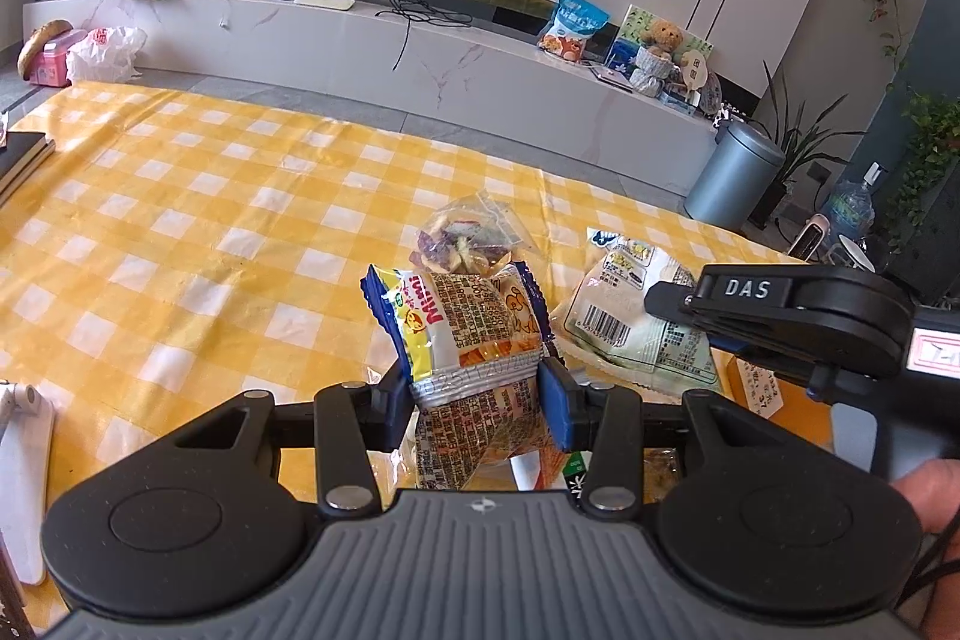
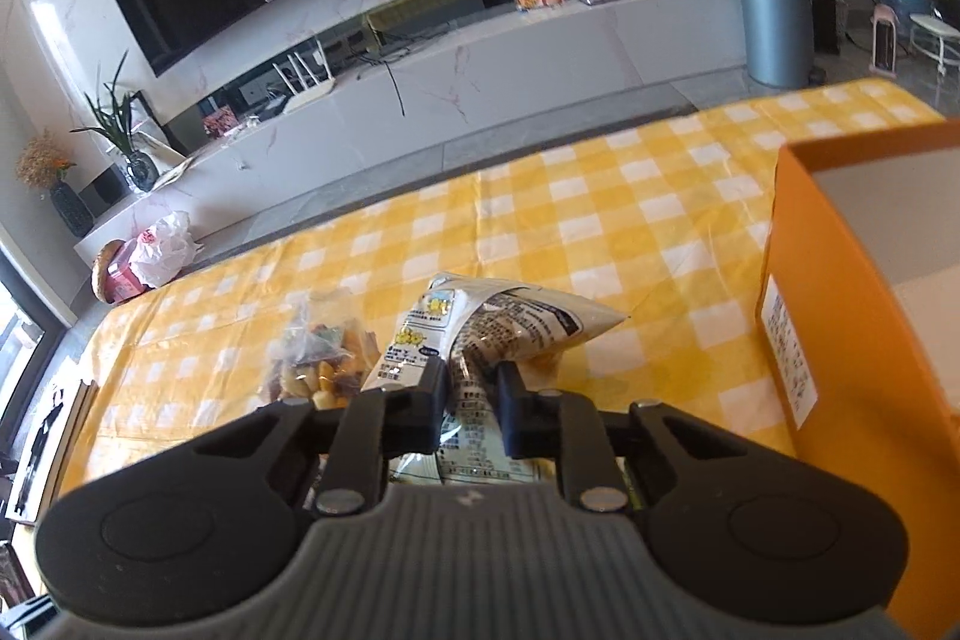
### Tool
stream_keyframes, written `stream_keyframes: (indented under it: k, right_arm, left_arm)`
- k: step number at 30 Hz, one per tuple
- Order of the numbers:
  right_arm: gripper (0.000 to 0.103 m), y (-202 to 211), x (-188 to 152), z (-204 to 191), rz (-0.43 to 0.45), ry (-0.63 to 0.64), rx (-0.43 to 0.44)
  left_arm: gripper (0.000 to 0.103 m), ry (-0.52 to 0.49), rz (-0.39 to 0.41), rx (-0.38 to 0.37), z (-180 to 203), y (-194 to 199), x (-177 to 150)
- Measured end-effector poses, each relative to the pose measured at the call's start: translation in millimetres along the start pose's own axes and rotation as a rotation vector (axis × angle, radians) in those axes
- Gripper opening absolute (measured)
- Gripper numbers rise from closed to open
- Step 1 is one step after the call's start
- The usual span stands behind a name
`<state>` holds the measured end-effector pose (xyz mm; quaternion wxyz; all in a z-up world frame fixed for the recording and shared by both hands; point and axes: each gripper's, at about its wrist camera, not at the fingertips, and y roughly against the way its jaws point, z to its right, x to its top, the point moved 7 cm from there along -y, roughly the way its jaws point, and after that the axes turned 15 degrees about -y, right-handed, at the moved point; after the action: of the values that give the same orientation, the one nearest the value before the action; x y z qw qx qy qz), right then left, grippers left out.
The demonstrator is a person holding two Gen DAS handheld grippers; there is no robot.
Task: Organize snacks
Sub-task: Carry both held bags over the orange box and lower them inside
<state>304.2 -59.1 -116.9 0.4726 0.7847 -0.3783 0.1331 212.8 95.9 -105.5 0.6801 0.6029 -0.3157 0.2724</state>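
Observation:
My left gripper [image 1: 477,394] is shut on a blue-edged white snack packet [image 1: 462,328], which stands up between the pads above the table. Behind it lies a clear bag of mixed coloured chips [image 1: 462,244], also seen as the clear bag [image 2: 318,364] in the right wrist view. My right gripper [image 2: 471,400] is shut on a pale green-white packet [image 2: 498,316], whose film bunches up between the pads. From the left wrist view, the right gripper [image 1: 657,298] sits over that pale packet [image 1: 624,316]. An open orange box [image 2: 840,340] stands just right of the right gripper.
A yellow-and-white check cloth [image 1: 180,220] covers the table. Dark books [image 1: 21,160] lie at its left edge and a white stand [image 1: 24,460] at the near left. Beyond the far edge are a white TV cabinet [image 1: 360,40] and a grey bin [image 1: 735,178].

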Motion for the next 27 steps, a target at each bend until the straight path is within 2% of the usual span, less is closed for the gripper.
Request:
stream_keyframes:
  k: [12,21,27]
  right_arm:
    - [0.010,87,18,-8,0.121,0.155,0.085]
    - [0.004,154,46,14,0.178,0.216,0.131]
    - [0.002,192,58,39,0.230,0.285,0.101]
  left_arm:
    - [0.049,-0.074,0.051,0.007,31,37,23]
    - [0.049,-0.154,0.086,-0.018,72,57,41]
    - [0.049,-0.209,0.123,-0.051,101,67,55]
